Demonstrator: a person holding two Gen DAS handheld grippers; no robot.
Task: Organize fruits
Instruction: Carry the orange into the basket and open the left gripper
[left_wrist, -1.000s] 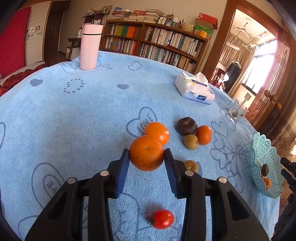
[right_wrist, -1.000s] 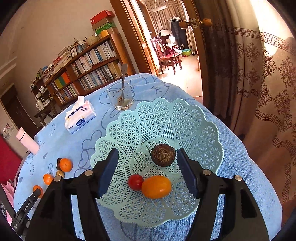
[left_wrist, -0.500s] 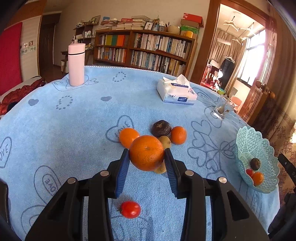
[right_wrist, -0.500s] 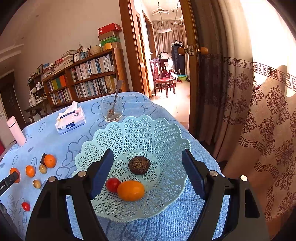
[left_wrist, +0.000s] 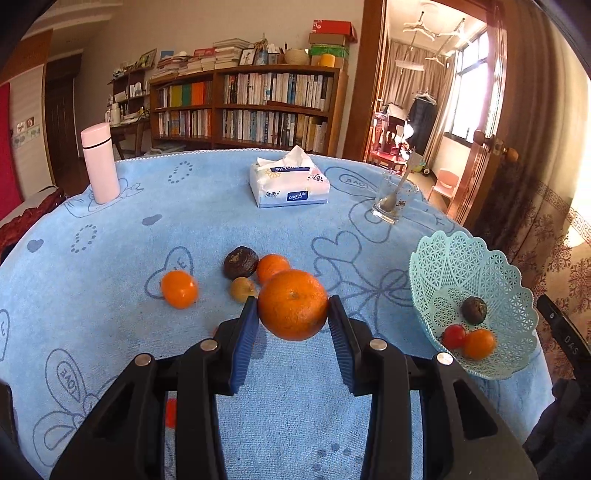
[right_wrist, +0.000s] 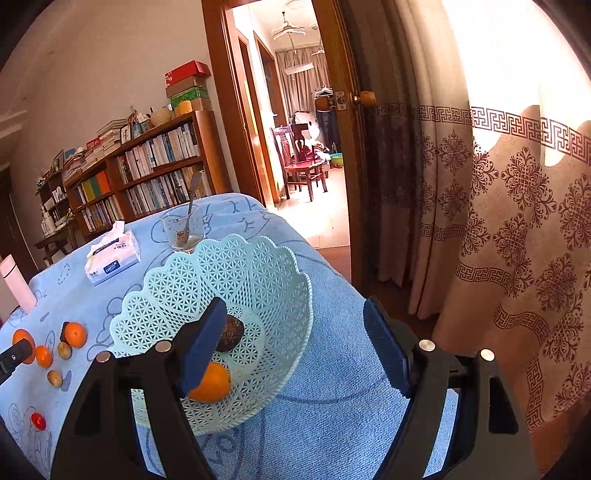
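- Left gripper (left_wrist: 293, 321) clamped on big orange (left_wrist: 292, 304), lifted off the blue cloth (left_wrist: 258, 218) — looks like carry to basket (left_wrist: 443, 258) at 3 o'clock.
- Right gripper (right_wrist: 291, 347) spread wide, empty, over the basket's near rim, likely clearing out.
- Loose fruit cluster (left_wrist: 242, 263) remains at 11 o'clock of the orange.

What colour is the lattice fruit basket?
Pale mint green, the fruit basket shows best in the left wrist view.
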